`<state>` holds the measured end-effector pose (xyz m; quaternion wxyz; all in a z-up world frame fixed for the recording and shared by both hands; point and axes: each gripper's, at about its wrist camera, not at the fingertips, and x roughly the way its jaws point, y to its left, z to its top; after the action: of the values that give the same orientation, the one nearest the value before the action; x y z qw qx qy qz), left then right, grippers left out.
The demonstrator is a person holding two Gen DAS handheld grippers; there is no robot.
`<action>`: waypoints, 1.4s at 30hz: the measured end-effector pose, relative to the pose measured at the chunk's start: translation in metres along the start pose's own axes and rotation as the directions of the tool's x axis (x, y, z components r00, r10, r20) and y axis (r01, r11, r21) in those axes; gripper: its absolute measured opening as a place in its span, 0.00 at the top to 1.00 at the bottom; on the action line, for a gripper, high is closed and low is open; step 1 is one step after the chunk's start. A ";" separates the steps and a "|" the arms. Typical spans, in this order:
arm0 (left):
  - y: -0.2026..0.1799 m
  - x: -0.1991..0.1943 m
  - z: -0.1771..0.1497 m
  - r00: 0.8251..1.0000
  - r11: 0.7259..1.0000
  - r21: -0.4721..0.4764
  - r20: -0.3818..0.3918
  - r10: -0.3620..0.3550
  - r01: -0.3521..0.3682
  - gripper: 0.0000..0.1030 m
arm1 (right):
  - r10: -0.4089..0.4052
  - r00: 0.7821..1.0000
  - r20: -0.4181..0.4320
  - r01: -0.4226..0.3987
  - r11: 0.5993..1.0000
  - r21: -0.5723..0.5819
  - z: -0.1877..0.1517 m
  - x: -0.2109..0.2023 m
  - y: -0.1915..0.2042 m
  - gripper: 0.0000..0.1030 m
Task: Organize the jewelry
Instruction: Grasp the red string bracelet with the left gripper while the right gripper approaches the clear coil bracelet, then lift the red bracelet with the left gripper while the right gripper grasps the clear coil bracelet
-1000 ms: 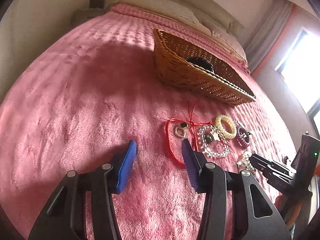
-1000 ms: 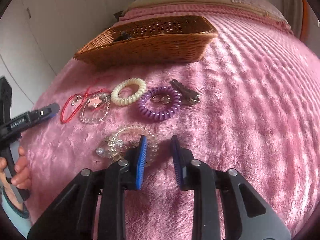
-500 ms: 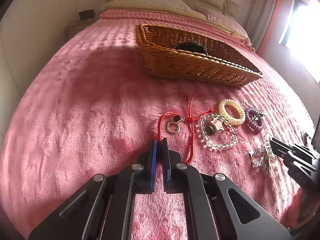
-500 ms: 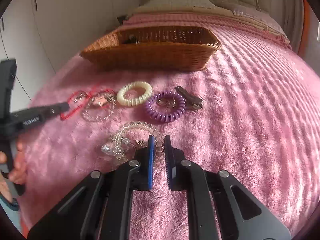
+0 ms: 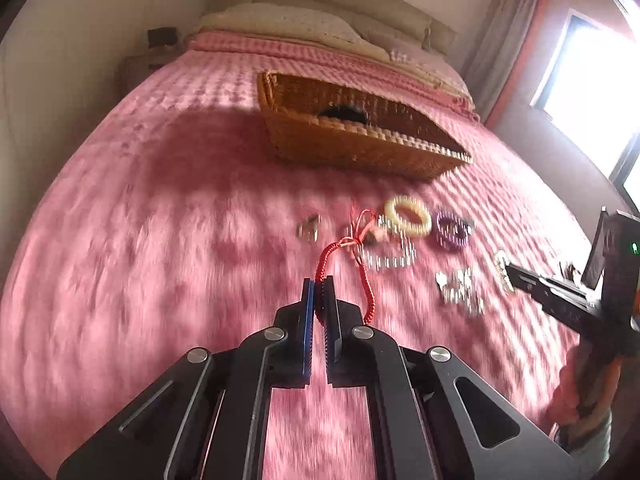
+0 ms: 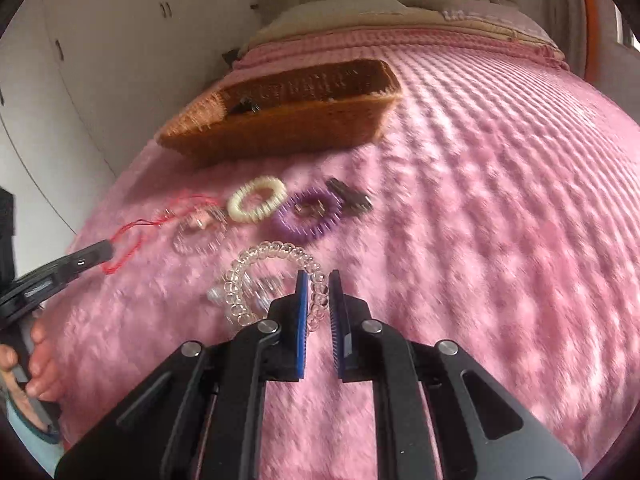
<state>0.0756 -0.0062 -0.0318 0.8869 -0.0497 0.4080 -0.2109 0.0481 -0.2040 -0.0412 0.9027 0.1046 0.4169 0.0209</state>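
Note:
My left gripper (image 5: pixel 318 286) is shut on a red cord bracelet (image 5: pixel 362 276) and lifts it off the pink bedspread; the cord trails to its knot. My right gripper (image 6: pixel 319 280) is shut on a clear bead bracelet (image 6: pixel 272 258) and raises it. On the bed lie a cream spiral band (image 6: pixel 257 199), a purple spiral band (image 6: pixel 308 214), a clear bead bracelet with a star (image 6: pixel 200 232), a dark hair clip (image 6: pixel 350 196) and a small metal charm (image 5: pixel 309 229). A wicker basket (image 5: pixel 348 144) stands beyond them with a dark item inside.
The pink bedspread (image 6: pixel 500 208) spreads wide to the right. Pillows (image 5: pixel 288 24) lie at the head of the bed. A white wardrobe (image 6: pixel 100 60) stands to the left and a bright window (image 5: pixel 592 92) to the right.
Both grippers closed from open, the left on the red cord, the right on the clear bead bracelet, and now both lift. The charm has come off the red cord and lies alone.

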 end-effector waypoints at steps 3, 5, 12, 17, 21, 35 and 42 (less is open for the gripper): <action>-0.004 -0.004 -0.019 0.999 1.000 -0.003 -0.031 0.008 -0.008 0.98 | -0.065 0.998 -0.014 0.064 0.997 -0.035 -0.013 -0.002 0.005 0.92; -0.007 -0.006 -0.029 0.999 1.000 -0.014 -0.048 0.006 -0.007 0.98 | -0.082 0.997 -0.011 0.081 0.996 -0.044 -0.019 -0.006 0.006 0.92; -0.023 -0.002 -0.050 0.996 1.000 0.020 -0.092 0.018 -0.016 0.97 | -0.050 0.999 -0.009 0.049 0.999 -0.020 -0.026 -0.011 -0.002 0.92; -0.026 -0.007 -0.052 0.994 0.999 0.029 -0.105 -0.026 0.029 0.91 | 0.014 1.000 0.026 -0.014 0.999 0.030 -0.026 -0.022 -0.008 0.92; -0.024 -0.008 -0.050 0.995 0.999 0.026 -0.096 -0.029 0.032 0.69 | 0.029 0.999 0.020 -0.030 0.998 0.047 -0.026 -0.028 -0.011 0.92; -0.026 0.014 -0.035 0.994 0.997 0.061 -0.098 0.048 -0.043 0.64 | 0.046 0.997 -0.060 -0.043 0.998 0.050 -0.008 0.008 -0.010 0.88; -0.036 0.015 -0.039 0.993 0.991 0.112 -0.087 0.077 -0.067 0.93 | 0.028 1.000 -0.009 -0.028 0.999 0.030 -0.010 0.000 -0.007 0.66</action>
<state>0.0434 -0.0414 -0.0583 0.8759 0.0231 0.4374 -0.2025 0.0402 -0.2089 -0.0488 0.8987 0.1238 0.4199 0.0278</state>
